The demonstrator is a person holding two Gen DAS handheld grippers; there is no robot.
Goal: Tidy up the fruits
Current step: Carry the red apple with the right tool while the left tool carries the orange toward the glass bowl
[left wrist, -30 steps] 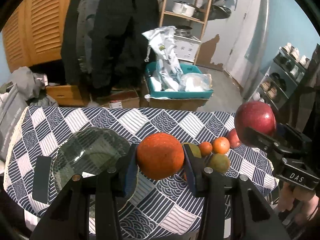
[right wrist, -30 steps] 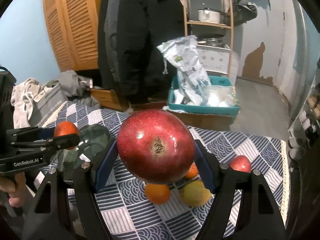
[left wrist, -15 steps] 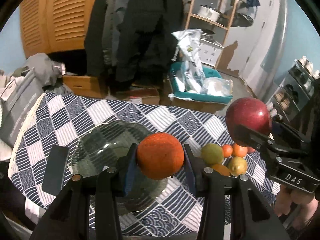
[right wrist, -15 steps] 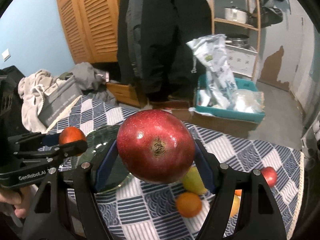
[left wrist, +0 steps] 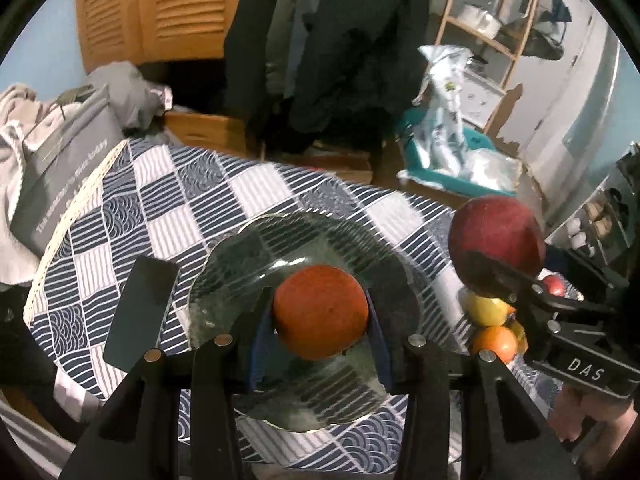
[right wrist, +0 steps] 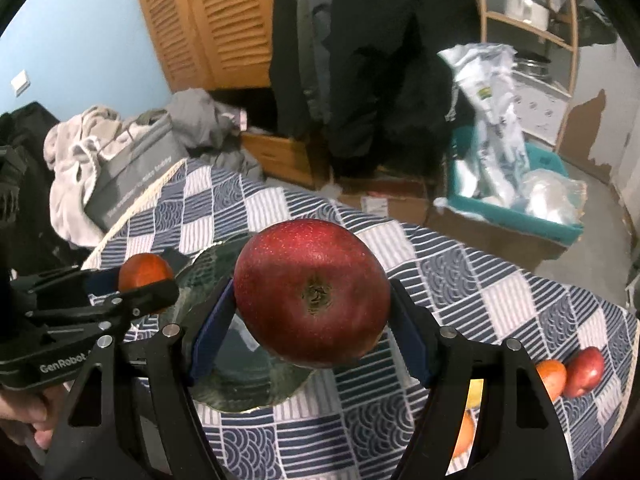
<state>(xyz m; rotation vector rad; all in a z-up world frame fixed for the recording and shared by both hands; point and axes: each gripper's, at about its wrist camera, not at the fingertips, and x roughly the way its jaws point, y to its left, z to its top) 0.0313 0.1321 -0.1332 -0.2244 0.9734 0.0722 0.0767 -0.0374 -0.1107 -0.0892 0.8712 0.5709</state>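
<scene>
Glass plate (left wrist: 256, 248) near rim hidden behind left gripper (left wrist: 320, 316) and its orange (left wrist: 320, 316). Loose fruit pile (left wrist: 490, 320) half covered by right gripper (right wrist: 312, 300). Print on grey bag (right wrist: 136, 168) blurred, unreadable. Person's hand (right wrist: 24, 420) cut off at left edge.

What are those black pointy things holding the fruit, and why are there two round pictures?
They are tongs that a person holds, one in each hand, like big tweezers. Each has a little camera looking along it, so you get two round pictures.

The left tongs are squeezing an orange. The right tongs are squeezing a big red apple. Each picture also shows the other tongs off to the side.

Below them is a table with a blue and white checked cloth. On it sits a glass plate, with nothing in it yet, and a dark flat thing beside it. More small fruits wait in a bunch on the cloth.
</scene>
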